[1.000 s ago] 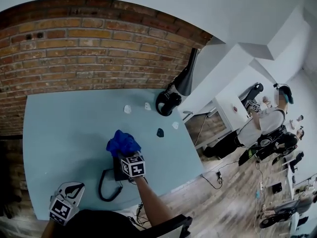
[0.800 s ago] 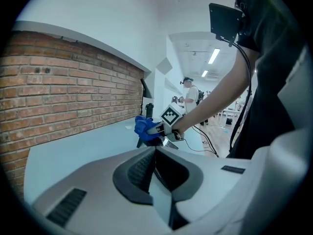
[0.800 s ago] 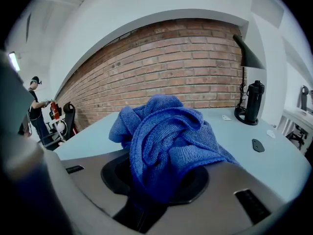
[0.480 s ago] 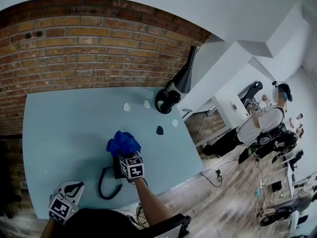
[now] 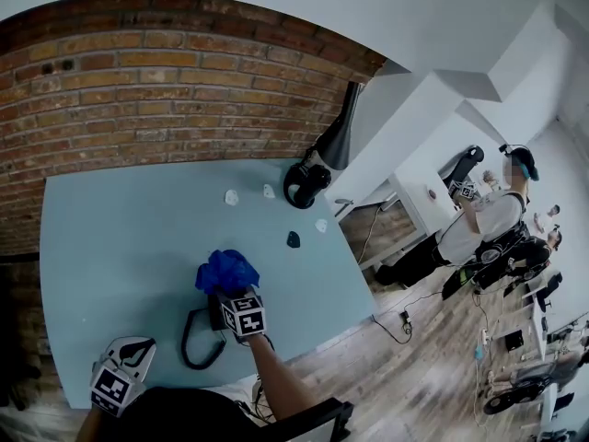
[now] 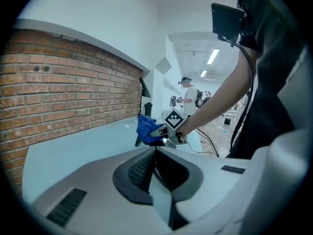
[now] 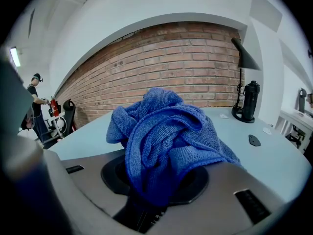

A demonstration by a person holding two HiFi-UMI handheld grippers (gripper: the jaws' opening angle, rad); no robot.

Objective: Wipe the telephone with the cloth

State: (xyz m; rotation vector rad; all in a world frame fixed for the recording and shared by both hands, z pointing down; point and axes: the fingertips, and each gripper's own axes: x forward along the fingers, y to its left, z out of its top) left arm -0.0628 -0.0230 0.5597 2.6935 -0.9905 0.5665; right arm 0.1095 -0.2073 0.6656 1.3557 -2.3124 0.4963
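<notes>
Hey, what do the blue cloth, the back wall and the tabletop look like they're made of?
Cloth: likely microfibre or terry, matte; fuzzy looped nap, a stitched hem, soft crumpled folds.
Wall: exposed red brick, rough; pale mortar joints between the courses.
Tabletop: smooth, flat, pale blue, perhaps laminate or painted board; the look doesn't settle which.

The pale grey moulded-plastic left gripper (image 6: 155,152) and its matching right gripper (image 7: 157,187) have black ribbed pads (image 6: 139,170). Each carries a white cube (image 5: 244,314) printed with black square markers. The person wears a black top (image 5: 184,414).
</notes>
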